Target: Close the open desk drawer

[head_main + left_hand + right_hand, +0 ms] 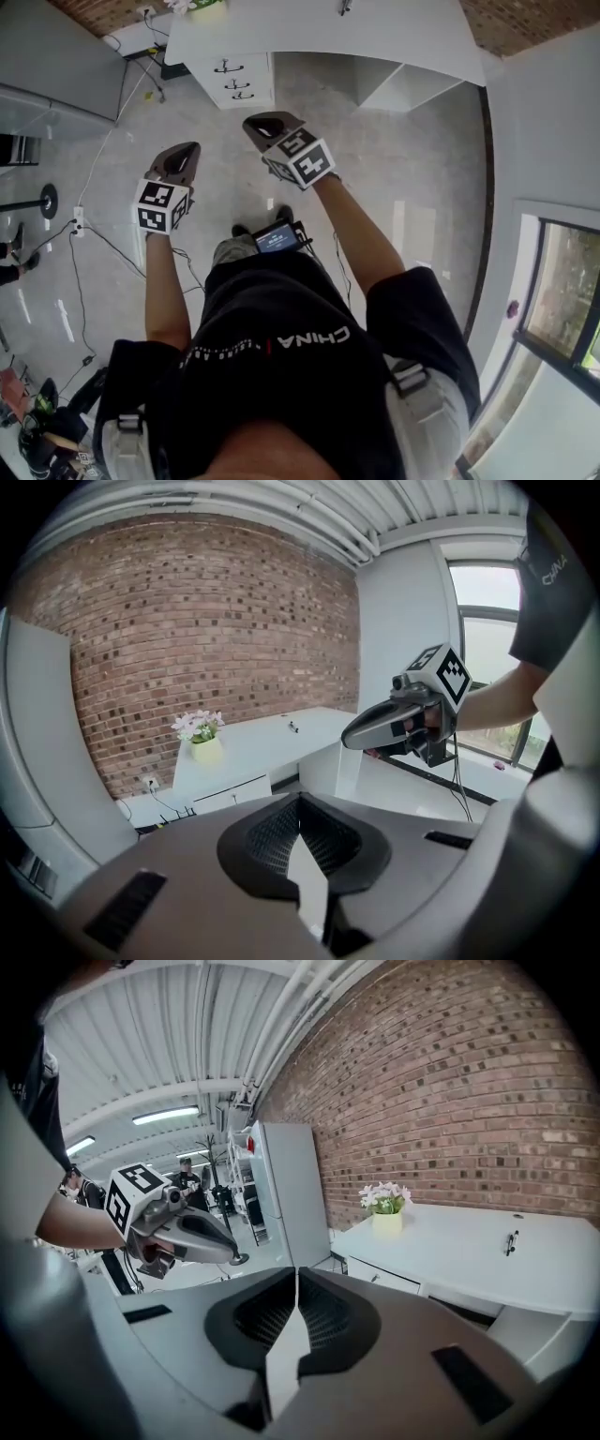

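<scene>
A brick wall (187, 621) backs the room, and a white counter (375, 28) runs along it above a pale floor (394, 169). My left fingers (267, 841) are pressed together with nothing between them. My right fingers (330, 1321) are closed and empty too. Both pairs hang in the air side by side. The drawer unit (234, 80) sits under the counter's end, ahead of my fingers and well apart from them, with a pot of flowers (386, 1206) above it. I cannot tell whether a drawer is pulled out.
</scene>
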`<state>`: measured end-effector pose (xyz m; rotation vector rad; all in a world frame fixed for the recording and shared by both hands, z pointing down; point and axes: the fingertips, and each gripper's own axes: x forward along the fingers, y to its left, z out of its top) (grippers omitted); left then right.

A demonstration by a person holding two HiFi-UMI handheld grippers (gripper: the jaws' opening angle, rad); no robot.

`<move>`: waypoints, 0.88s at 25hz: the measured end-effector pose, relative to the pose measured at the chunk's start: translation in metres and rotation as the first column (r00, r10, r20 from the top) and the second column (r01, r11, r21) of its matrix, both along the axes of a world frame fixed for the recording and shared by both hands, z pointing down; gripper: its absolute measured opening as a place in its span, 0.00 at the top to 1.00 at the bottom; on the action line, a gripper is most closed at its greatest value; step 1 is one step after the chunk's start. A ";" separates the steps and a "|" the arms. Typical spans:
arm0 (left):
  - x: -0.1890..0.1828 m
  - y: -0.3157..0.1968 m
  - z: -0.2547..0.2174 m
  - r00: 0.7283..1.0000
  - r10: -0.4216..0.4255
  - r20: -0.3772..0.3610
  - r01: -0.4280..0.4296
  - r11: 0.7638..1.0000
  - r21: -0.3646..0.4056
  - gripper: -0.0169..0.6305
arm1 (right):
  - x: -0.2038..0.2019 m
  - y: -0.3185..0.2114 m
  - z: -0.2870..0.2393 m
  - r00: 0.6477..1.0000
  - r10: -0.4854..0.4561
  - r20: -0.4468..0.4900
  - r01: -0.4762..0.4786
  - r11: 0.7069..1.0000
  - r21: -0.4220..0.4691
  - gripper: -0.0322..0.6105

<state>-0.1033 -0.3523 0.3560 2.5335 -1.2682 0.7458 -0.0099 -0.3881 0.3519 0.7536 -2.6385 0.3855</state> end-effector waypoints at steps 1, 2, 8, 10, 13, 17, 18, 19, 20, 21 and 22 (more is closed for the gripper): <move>0.001 0.006 0.004 1.000 -0.002 0.000 0.002 1.000 -0.005 0.95 | 0.001 0.005 0.003 1.000 0.003 0.006 -0.003 1.000 -0.005 0.92; 0.002 0.013 0.007 1.000 -0.001 0.001 0.001 1.000 -0.009 0.95 | 0.002 0.011 0.006 1.000 0.005 0.010 -0.004 1.000 -0.007 0.92; 0.007 0.074 0.010 1.000 0.017 -0.010 -0.016 1.000 0.003 0.95 | 0.013 0.070 0.016 1.000 0.018 0.013 -0.018 1.000 -0.008 0.92; 0.009 0.099 0.008 1.000 0.015 -0.012 -0.015 1.000 0.016 0.95 | 0.017 0.095 0.018 1.000 0.020 0.000 -0.020 1.000 -0.010 0.92; 0.014 0.149 0.012 1.000 0.009 -0.018 -0.008 1.000 0.027 0.95 | 0.022 0.144 0.019 0.999 0.013 -0.029 -0.013 1.000 0.004 0.92; 0.030 0.225 0.016 1.000 0.009 -0.029 -0.008 0.999 0.035 0.95 | 0.029 0.223 0.019 0.997 0.002 -0.081 0.000 1.000 0.026 0.92; 0.036 0.243 0.017 0.999 0.011 -0.034 -0.010 0.999 0.034 0.95 | 0.032 0.242 0.019 0.996 0.001 -0.093 0.002 1.000 0.029 0.92; 0.042 0.259 0.018 0.999 0.015 -0.040 -0.014 0.999 0.032 0.95 | 0.036 0.260 0.019 0.995 0.001 -0.103 0.002 0.999 0.033 0.92; 0.049 0.273 0.018 0.999 0.020 -0.049 -0.019 0.999 0.028 0.95 | 0.040 0.275 0.019 0.994 0.005 -0.112 -0.002 0.999 0.035 0.92; 0.055 0.286 0.018 0.998 0.025 -0.059 -0.024 0.999 0.022 0.95 | 0.045 0.289 0.020 0.993 0.012 -0.118 -0.008 0.999 0.036 0.92; 0.061 0.298 0.018 0.997 0.030 -0.071 -0.029 0.999 0.017 0.95 | 0.050 0.302 0.020 0.992 0.020 -0.122 -0.016 0.999 0.036 0.92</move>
